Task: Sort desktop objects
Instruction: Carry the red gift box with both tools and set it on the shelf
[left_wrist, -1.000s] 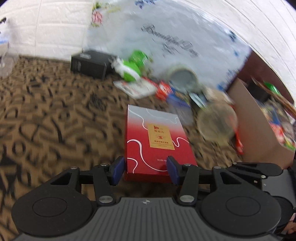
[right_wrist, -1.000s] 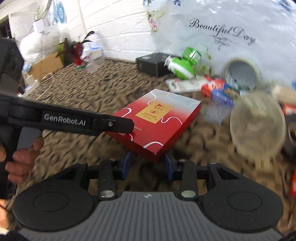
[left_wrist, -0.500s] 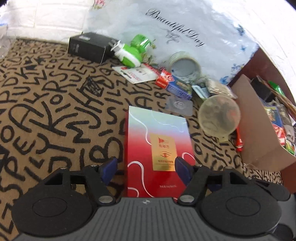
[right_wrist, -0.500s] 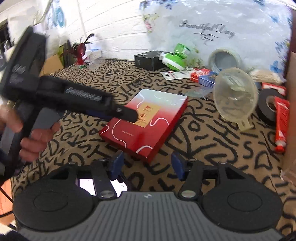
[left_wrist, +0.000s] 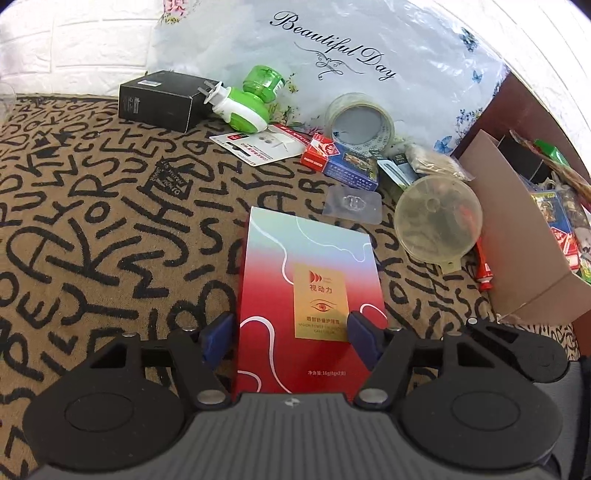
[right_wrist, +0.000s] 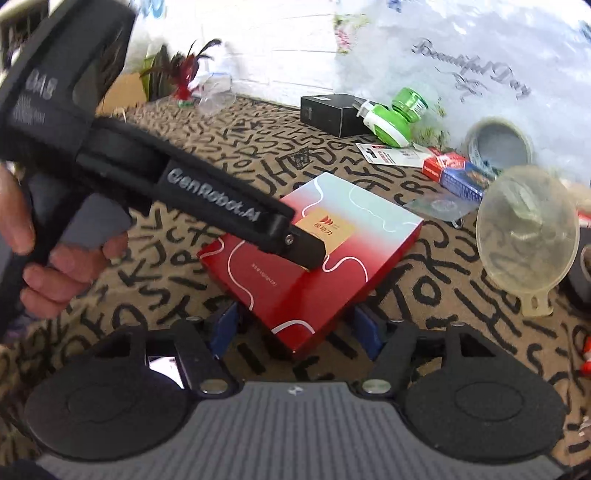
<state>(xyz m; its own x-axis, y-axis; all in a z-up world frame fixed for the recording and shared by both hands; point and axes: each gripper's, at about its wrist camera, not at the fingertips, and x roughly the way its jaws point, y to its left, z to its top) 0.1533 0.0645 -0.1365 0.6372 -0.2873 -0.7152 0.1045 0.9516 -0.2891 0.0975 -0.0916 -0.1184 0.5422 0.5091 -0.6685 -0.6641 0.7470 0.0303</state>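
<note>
A flat red and pale-blue box (left_wrist: 306, 295) lies on the lettered mat. My left gripper (left_wrist: 291, 341) is open, its blue pads (left_wrist: 218, 339) on either side of the box's near part, with gaps to the box edges. In the right wrist view the box (right_wrist: 332, 266) lies flat, with the left gripper's arm (right_wrist: 207, 199) over it. My right gripper (right_wrist: 299, 328) is open, its pads flanking the box's near corner without touching.
Behind the box lie a black box (left_wrist: 159, 98), a green plug-in device (left_wrist: 247, 101), a tape roll (left_wrist: 360, 120), a blue card pack (left_wrist: 343, 162), a clear funnel (left_wrist: 437, 221) and a blister pack (left_wrist: 352, 203). A cardboard box (left_wrist: 517, 236) of items stands right.
Both grippers have opened wider. The box, held up a second ago, now lies on the mat. The left gripper has moved forward over it.
</note>
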